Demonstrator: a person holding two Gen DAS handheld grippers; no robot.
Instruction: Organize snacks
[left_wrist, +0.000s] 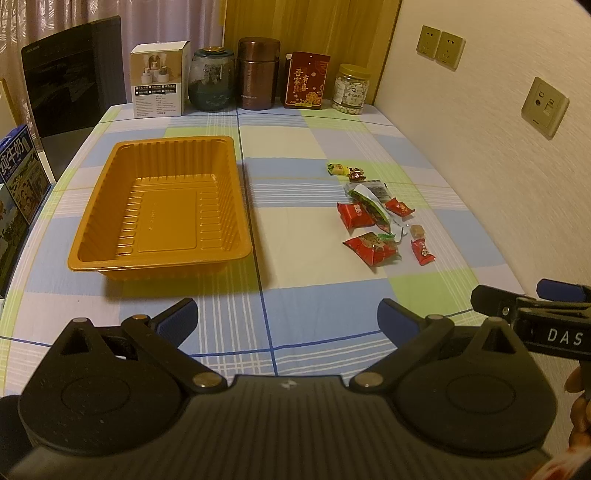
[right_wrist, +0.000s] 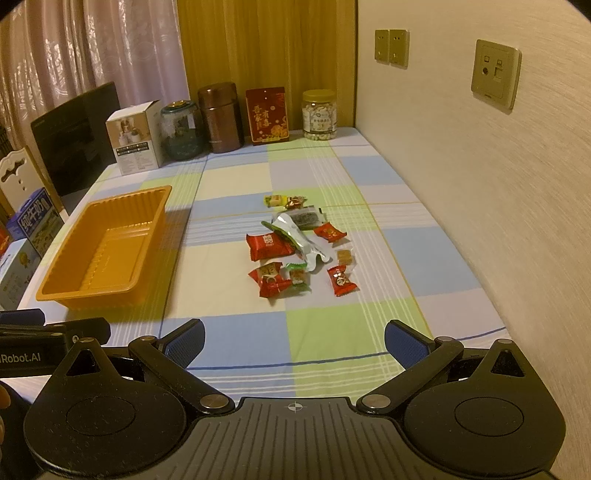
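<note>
Both tools low over the near edge of the table (right_wrist: 332, 166), checked cloth on top. Left gripper (left_wrist: 288, 317) spread wide, nothing between the blue pads. Right gripper (right_wrist: 295, 343) likewise wide open and empty; its tip also visible at the right border of the left wrist view.

Orange tray (left_wrist: 159, 206) toward the left edge of the table, long side running away from the near edge, hollow and bare inside. Snacks (right_wrist: 295, 251) in a loose scatter right of centre, nearer the wall-side edge, well apart from the tray. Among them:
- large red packet (right_wrist: 269, 245), flat, leftmost of the heap
- red packet (right_wrist: 271, 280) nearest the near edge, touching a small green-wrapped sweet (right_wrist: 297, 275)
- small red sweet (right_wrist: 341, 280) on the right, standing clear of the rest
- crumpled silver wrapper (right_wrist: 303, 240), open and empty-looking, lying across the middle
- yellow sweet (right_wrist: 274, 200) and a dark twist-wrapped one just beside it at the far end

Handling, as judged: all very light, foil and film slick, contents likely brittle or soft. Pillow packets best pinched across the puffed middle or by a crimped end seam; twist sweets by the body, not the tails. Light squeeze only. Isolated red sweet looks the easiest first pick; overlapping pieces under the silver wrapper liable to drag neighbours. Nothing in the tray yet.
</note>
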